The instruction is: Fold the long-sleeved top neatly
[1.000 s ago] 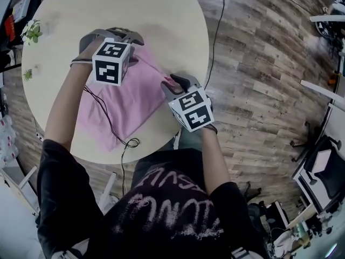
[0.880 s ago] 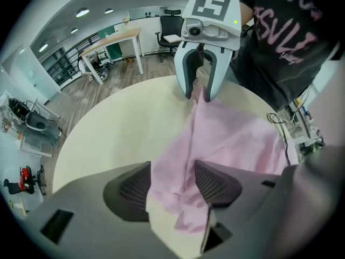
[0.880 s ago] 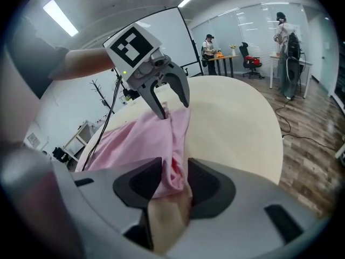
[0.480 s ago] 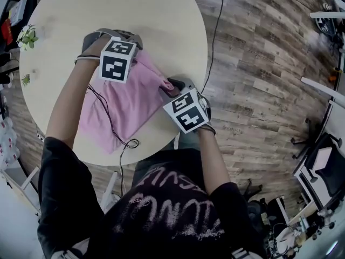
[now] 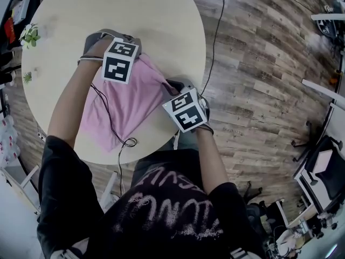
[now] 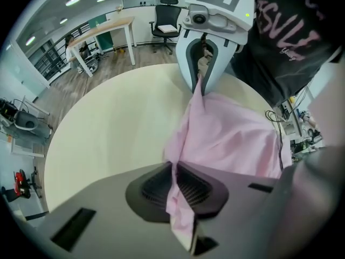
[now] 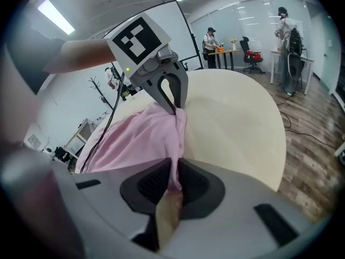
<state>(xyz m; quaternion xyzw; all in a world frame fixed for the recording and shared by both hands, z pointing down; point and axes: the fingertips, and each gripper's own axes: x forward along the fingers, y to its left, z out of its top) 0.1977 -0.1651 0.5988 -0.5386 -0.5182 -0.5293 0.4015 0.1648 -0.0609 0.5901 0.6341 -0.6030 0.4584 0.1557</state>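
Note:
A pink long-sleeved top [image 5: 129, 104] lies rumpled on the near part of a round cream table [image 5: 135, 9]. My left gripper [image 6: 180, 190] points straight down at the top's far edge, and its jaws are closing with a fold of pink fabric pinched between the pads. My right gripper [image 7: 172, 185] reaches in from the right at the same edge; its jaws are also closing, and they press on a pink fold. In the head view the marker cubes cover the left gripper's [image 5: 119, 62] jaws and most of the right gripper [image 5: 172, 86]. Between the two grips the fabric is bunched into a ridge.
A black cable [image 5: 110, 123] trails over the top and curls at the table's near edge. Small plants [image 5: 30, 34] stand at the table's left rim. Wooden floor [image 5: 259, 63] lies to the right. Desks, an office chair [image 6: 167, 26] and people [image 7: 285, 36] are far off.
Both pairs of jaws have closed onto the top's far edge. The right gripper has edged a little toward the left one, and the pink fabric between them has bunched up.

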